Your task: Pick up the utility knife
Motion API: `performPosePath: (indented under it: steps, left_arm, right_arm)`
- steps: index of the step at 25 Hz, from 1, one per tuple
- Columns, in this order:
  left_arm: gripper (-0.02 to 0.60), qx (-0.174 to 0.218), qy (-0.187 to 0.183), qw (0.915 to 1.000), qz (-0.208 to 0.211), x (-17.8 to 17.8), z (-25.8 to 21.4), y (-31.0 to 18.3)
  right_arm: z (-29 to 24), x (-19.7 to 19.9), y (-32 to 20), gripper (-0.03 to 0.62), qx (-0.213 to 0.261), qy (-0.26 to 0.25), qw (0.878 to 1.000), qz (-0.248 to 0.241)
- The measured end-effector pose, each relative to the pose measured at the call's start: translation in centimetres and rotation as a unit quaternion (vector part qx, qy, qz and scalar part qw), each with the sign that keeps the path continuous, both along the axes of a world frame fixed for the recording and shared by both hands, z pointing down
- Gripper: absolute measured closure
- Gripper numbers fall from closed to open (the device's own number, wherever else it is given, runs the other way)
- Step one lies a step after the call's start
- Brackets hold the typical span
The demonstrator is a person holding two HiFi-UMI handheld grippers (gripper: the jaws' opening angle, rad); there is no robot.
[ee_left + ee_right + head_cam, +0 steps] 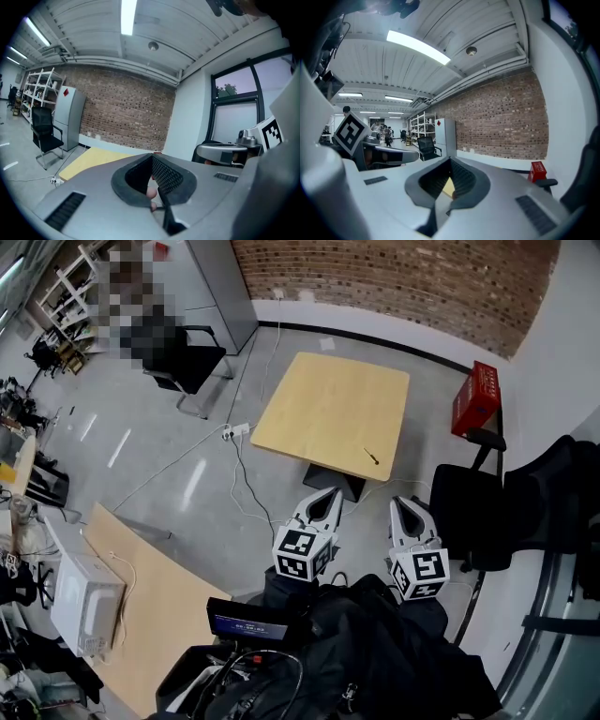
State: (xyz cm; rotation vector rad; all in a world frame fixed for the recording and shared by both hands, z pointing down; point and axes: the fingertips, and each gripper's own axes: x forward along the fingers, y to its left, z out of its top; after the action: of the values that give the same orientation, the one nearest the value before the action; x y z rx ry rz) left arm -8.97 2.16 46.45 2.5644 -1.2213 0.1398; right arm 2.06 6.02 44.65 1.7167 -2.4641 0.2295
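Observation:
The utility knife [372,457] is a small dark sliver lying near the front right corner of the light wooden table [323,409]. Both grippers hang in front of my body, short of the table's near edge and well apart from the knife. My left gripper [327,496] points at the table base, its jaws together and holding nothing. My right gripper [406,506] sits to its right, just below the knife in the head view, also shut and empty. The left gripper view shows the left gripper [153,156] with the table [91,160] beyond it. The right gripper [450,161] points toward the brick wall.
A black office chair [185,360] stands at the back left, and a red box [475,397] sits right of the table. Black chairs [473,512] crowd the right side. A power strip [235,431] and cables lie on the floor. A second wooden table [169,601] carries a white appliance [84,601].

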Motion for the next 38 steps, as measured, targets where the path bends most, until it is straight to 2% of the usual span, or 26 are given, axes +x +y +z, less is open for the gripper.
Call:
performPosePath:
  steps: [9,15,20,27,38]
  left_arm:
    - [0.586,-0.023,-0.009,0.9996,0.015,1.4,1.7,-0.6]
    - [0.586,-0.028,-0.021,0.9994,-0.003,1.4,2.4,-2.7]
    - [0.586,-0.022,-0.025,0.9993,-0.017,2.0,1.8,-5.6]
    - [0.586,-0.013,-0.032,0.9992,-0.020,4.6,1.5,-10.0]
    - [0.586,-0.020,-0.037,0.9988,-0.024,7.6,1.7,-15.8]
  right_arm:
    - [1.6,1.0,-0.7,0.591,-0.026,-0.008,1.000,0.012]
    - [2.5,1.8,-3.5,0.591,-0.033,-0.020,0.999,0.004]
    - [2.1,2.2,-6.5,0.591,-0.026,-0.024,0.999,-0.012]
    - [1.9,5.2,-10.8,0.591,-0.020,-0.025,0.999,-0.009]
    - [2.4,7.9,-16.7,0.591,-0.022,-0.033,0.999,-0.022]
